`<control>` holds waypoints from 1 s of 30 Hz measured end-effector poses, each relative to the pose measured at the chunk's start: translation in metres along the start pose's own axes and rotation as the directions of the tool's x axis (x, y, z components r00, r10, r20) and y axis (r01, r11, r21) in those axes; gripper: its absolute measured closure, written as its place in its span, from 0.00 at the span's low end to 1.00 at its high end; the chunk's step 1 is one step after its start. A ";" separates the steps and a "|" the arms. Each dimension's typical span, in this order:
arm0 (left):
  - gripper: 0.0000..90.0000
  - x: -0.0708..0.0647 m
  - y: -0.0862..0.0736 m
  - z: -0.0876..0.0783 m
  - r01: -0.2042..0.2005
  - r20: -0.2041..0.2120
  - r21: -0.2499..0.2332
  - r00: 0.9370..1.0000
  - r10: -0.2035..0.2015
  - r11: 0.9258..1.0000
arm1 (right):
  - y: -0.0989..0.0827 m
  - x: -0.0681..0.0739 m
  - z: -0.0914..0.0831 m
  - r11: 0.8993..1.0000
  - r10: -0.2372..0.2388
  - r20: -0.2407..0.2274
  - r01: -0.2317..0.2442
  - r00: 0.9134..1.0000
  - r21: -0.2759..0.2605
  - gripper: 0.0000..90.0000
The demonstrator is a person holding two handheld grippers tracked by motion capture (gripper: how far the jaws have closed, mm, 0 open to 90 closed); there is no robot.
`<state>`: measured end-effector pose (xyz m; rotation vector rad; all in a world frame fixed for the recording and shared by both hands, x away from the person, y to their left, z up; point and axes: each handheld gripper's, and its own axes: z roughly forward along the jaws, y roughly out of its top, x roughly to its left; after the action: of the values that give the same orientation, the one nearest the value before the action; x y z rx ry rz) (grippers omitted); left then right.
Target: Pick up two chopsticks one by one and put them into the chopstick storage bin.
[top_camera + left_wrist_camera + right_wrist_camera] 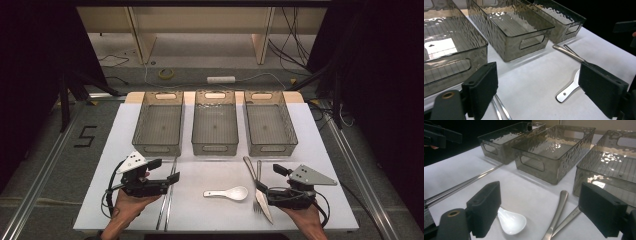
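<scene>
Both grippers hover low over the white table (pixel 320 150), one at each near corner. The left gripper (pixel 167 172) sits at about 8 o'clock from the table's middle, jaws spread wide with nothing between them, pointing toward 3 o'clock. Just beside it lie the chopsticks (pixel 167 200), two thin metal rods running toward 12 o'clock; in the left gripper view they pass under the left jaw (pixel 500 110).

The right gripper (pixel 270 180) is at about 4 o'clock, jaws also wide and empty, aimed toward 9 o'clock. Right at its jaws lie the knife (pixel 252 170) and fork (pixel 258 172), their handles crossing near the top, the blade and tines running down toward 6 o'clock.

The spoon (pixel 230 193), white, lies flat between the two grippers, near the table's middle, bowl toward 3 o'clock, handle toward 9. In the right gripper view its bowl (pixel 511 222) sits just beside the left jaw.

At 12 o'clock three clear bins (pixel 215 122) stand side by side.
</scene>
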<state>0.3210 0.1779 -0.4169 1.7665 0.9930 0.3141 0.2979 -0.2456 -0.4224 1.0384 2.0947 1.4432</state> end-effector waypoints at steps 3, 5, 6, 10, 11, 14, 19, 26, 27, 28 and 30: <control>0.17 0.000 0.000 0.001 0.005 -0.003 0.017 1.000 -0.005 1.000 | 0.000 -0.001 -0.001 1.000 0.003 0.001 -0.003 1.000 -0.003 0.22; 0.17 -0.001 0.000 0.002 0.005 -0.012 0.032 1.000 -0.004 0.999 | 0.000 -0.001 -0.001 1.000 0.005 0.002 -0.005 1.000 -0.003 0.22; 0.17 -0.001 0.001 0.003 0.004 -0.017 0.046 1.000 -0.004 0.999 | 0.000 -0.001 -0.001 1.000 0.005 0.003 -0.005 1.000 -0.006 0.22; 0.18 -0.003 0.005 0.006 -0.017 -0.065 0.134 0.998 0.026 0.991 | 0.000 -0.001 0.000 1.000 0.005 0.001 -0.005 1.000 0.006 0.22; 0.18 -0.004 0.005 0.007 -0.019 -0.069 0.149 0.997 0.029 0.989 | 0.000 -0.001 0.000 1.000 0.005 0.001 -0.005 1.000 0.006 0.22; 0.18 -0.007 0.009 0.008 -0.022 -0.073 0.182 0.997 0.036 0.983 | 0.000 -0.001 0.000 1.000 0.005 0.001 -0.005 1.000 0.010 0.22; 0.19 -0.005 0.013 0.011 0.013 -0.094 0.247 0.996 0.011 0.969 | 0.000 -0.002 0.000 1.000 0.005 0.007 -0.005 1.000 0.014 0.23; 0.24 0.000 0.013 0.018 0.023 -0.157 0.385 0.987 0.041 0.923 | 0.000 -0.003 0.000 1.000 0.005 0.005 -0.005 1.000 0.019 0.23; 0.25 0.000 0.012 0.020 0.025 -0.169 0.403 0.984 0.048 0.915 | 0.000 -0.003 0.000 1.000 0.005 0.003 -0.005 1.000 0.020 0.23; 0.26 0.001 0.011 0.020 0.022 -0.174 0.425 0.983 0.057 0.905 | 0.000 -0.003 0.001 1.000 0.006 0.002 -0.006 1.000 0.024 0.23; 0.29 0.002 0.010 0.022 0.029 -0.175 0.463 0.983 0.060 0.886 | 0.000 -0.002 0.001 1.000 0.010 -0.004 -0.010 1.000 0.025 0.23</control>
<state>0.3403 0.1638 -0.4177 2.2100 1.2661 0.2674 0.3000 -0.2468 -0.4232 1.0576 2.1184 1.4280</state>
